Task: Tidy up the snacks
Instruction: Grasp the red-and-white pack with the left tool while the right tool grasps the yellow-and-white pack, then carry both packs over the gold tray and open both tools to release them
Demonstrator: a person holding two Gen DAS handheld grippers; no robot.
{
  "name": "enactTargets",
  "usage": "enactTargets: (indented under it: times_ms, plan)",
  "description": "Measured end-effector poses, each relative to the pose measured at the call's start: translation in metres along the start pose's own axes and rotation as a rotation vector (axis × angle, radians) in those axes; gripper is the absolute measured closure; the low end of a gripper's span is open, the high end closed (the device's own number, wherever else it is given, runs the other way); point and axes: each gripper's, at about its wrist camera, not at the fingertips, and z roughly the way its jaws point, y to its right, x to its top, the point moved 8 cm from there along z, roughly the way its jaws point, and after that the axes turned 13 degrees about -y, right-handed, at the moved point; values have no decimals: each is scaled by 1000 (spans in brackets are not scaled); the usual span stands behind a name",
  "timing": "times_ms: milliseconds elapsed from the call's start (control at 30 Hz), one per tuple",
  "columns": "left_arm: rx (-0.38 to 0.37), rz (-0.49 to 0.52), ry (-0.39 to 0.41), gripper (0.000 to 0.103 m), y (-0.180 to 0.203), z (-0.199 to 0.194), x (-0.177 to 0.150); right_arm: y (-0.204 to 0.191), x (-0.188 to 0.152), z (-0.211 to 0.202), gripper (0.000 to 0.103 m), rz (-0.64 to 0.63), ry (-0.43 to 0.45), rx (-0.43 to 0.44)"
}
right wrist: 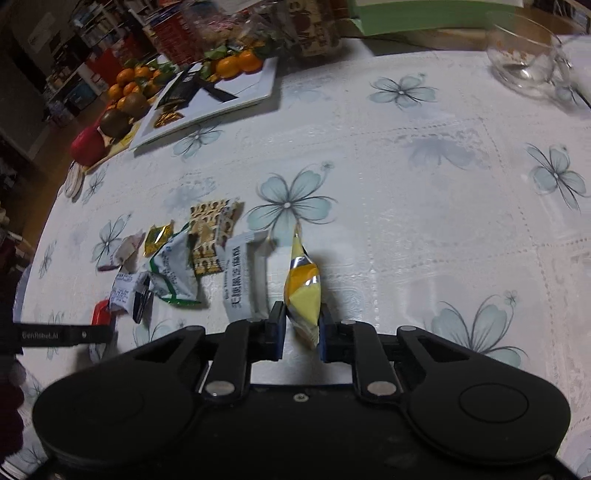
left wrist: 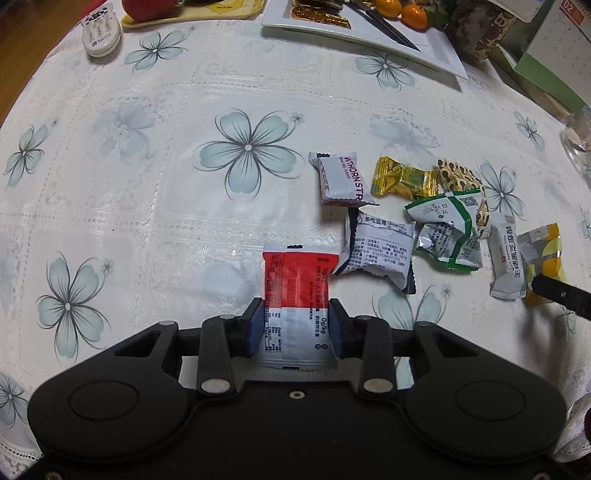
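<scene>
Left tongs: closed onto a red-and-white sachet, flat glossy film, printed back seam uppermost; its long axis runs straight ahead along the fingers, white end gripped between the blue pads, red end pointing away over the tabletop. Right tongs: closed onto a yellow-and-silver sachet, crinkled foil, turned on edge so that it stands narrow between the pads, crimped tip pointing away. Both pieces appear lifted or barely grazing the cloth; which cannot be told. Remaining loose snacks lie just ahead and to the right of the left tongs, ahead and to the left of the right tongs, so the heap sits between the two hands, about equally near to each. Contents, nearest first: grey-white pillow pack with dark edges; long white stick pack; crumpled green-and-white wrapper; white hawthorn-strip packet; gold foil sweet; brown patterned packet, partly beneath the green one. Cloth: white embossed plastic, pale blue flowers. Towards the far edge: white rectangular tray bearing mandarins, a remote control, and a clear glass bowl at the far right corner, the probable destination, well apart from the heap.
</scene>
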Motion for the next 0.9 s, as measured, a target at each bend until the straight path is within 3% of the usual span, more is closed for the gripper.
enactTargets:
  times_ms: [67, 200, 333, 433, 533, 633, 700, 733, 900]
  plan:
    - [5, 1, 1, 58, 0, 0, 0, 18, 6, -4, 62, 68, 24, -38]
    - [21, 20, 2, 57, 2, 0, 0, 34, 13, -19, 57, 70, 126, -168]
    - [28, 22, 0, 57, 3, 2, 0, 20, 14, -19, 46, 13, 155, -122]
    - [27, 15, -3, 57, 3, 3, 1, 9, 13, -9, 40, -45, 145, -153]
    - [29, 8, -1, 56, 3, 3, 1, 7, 11, 2, 41, -85, 146, -237]
    - [26, -3, 2, 56, 2, 3, 1, 7, 9, 12, 41, -108, 137, -263]
    - [27, -14, 7, 59, 0, 3, 1, 2, 7, 13, 58, -142, 148, -283]
    - [27, -19, 10, 59, -1, 2, 1, -1, 6, 13, 61, -160, 147, -281]
    - [32, -45, 6, 62, -2, -1, 0, 5, 2, 7, 69, -92, 131, -245]
